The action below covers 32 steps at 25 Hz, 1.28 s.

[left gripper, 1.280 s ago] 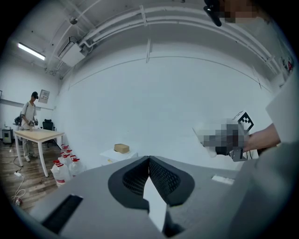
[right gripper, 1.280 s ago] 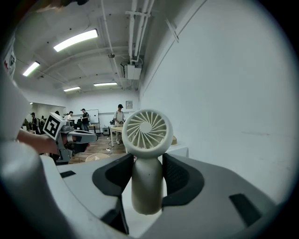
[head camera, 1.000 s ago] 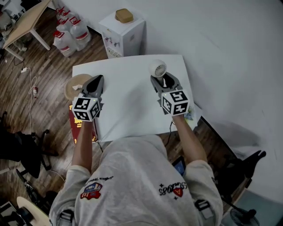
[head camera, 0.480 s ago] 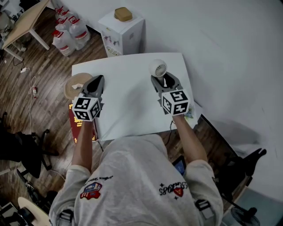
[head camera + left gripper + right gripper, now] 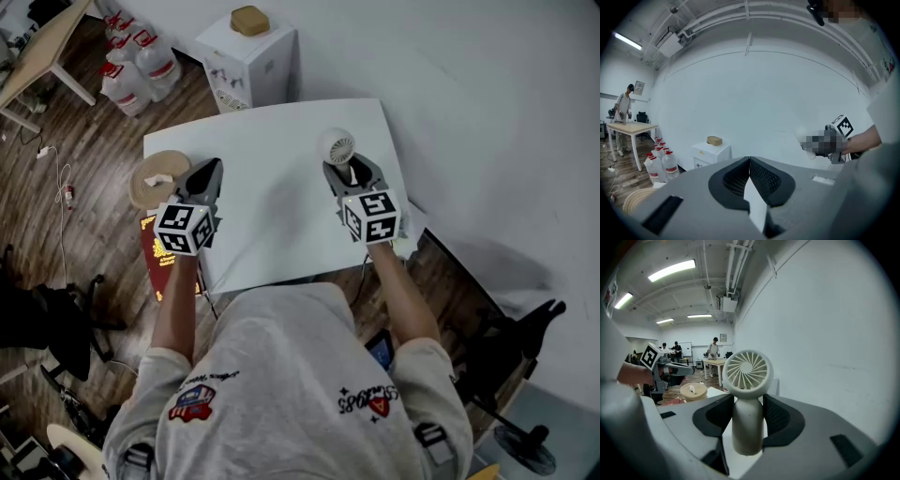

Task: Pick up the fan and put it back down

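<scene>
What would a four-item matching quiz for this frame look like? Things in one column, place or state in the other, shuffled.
1. fan
2. left gripper
3. water bottles
4. tan block

A. on the floor
B. jaws together, nothing between them
C. on top of the white cabinet
D. handle clamped by the right gripper

Pairs: 1-D, 2-B, 3-A, 4-C

One fan (image 5: pixel 335 147); two claws: left claw (image 5: pixel 210 169), right claw (image 5: pixel 349 172); one table (image 5: pixel 272 192); one white cabinet (image 5: pixel 255 70); one tan roll (image 5: pixel 157 179).
</scene>
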Available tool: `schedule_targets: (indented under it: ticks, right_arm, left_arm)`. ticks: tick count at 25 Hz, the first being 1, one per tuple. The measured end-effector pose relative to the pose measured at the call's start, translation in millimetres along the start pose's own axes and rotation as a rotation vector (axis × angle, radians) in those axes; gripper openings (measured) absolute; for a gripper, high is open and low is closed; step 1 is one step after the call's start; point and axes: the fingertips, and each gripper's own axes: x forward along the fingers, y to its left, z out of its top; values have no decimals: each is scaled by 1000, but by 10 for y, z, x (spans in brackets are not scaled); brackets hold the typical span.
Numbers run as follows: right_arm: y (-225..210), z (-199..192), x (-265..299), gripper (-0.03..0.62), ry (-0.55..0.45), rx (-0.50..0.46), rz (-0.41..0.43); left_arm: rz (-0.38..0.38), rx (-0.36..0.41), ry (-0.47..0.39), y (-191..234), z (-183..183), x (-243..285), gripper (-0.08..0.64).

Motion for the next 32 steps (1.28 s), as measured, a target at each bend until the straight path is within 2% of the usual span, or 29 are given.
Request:
schedule_targets:
  ticks: [10,17,23,28,32]
  right_arm:
    - [-271,-677,-314,195,101,56,-96]
    - [-384,-1209,-523,195,174,141,-147]
    - [-383,-1779,-625,195,275,146,-174]
    - [-430,-2340,-745,195,383,191,-198]
    - [-375,-2690,-791,195,461,224,-182]
  left_arm:
    - [-93,-5,51,-351,-263,243,5]
    - [-154,-8,99,-541,-482,398,5]
    - [-187,-18,148,-610,-725,482,5]
    - [-206,-21,179,-658,-892,541,5]
    - [-205,-19,191,-641,-936,553,5]
